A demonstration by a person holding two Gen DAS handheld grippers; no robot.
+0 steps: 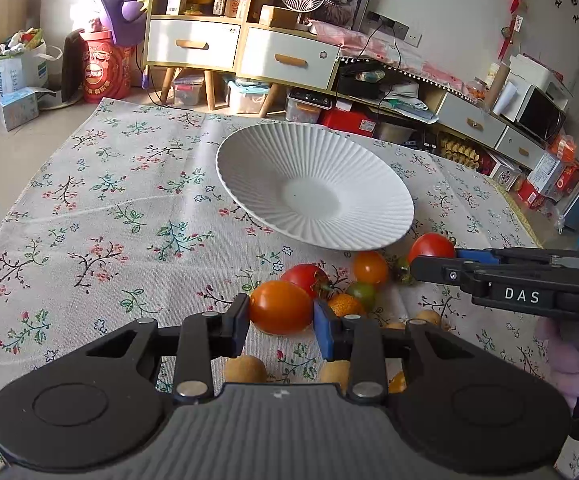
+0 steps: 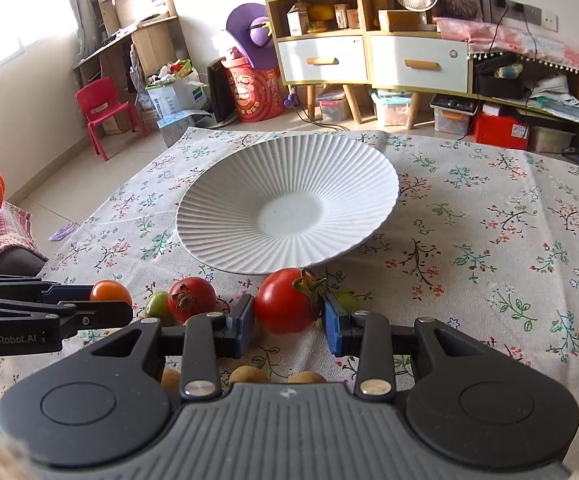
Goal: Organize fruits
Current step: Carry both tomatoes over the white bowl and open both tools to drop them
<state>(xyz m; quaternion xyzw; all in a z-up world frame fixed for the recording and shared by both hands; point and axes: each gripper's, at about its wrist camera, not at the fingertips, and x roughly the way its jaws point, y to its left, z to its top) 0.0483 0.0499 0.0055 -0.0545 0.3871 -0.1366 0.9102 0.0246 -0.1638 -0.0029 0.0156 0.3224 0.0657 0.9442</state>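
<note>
With each hand-held gripper clamped on a tomato, the left hand-held gripper (image 1: 279, 322) on the orange tomato (image 1: 280, 307) and the right hand-held gripper (image 2: 288, 322) on the red tomato (image 2: 285, 301) just short of the white plate (image 2: 225, 216), carry both over its rim before opening, gently.

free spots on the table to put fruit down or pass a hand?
The white ribbed plate holds nothing. The floral tablecloth is bare right of the plate, and also left of it in the left wrist view. Crowded: the near strip under the plate's rim, where the orange tomato, red tomato, small tomatoes and longans cluster around both claws.
</note>
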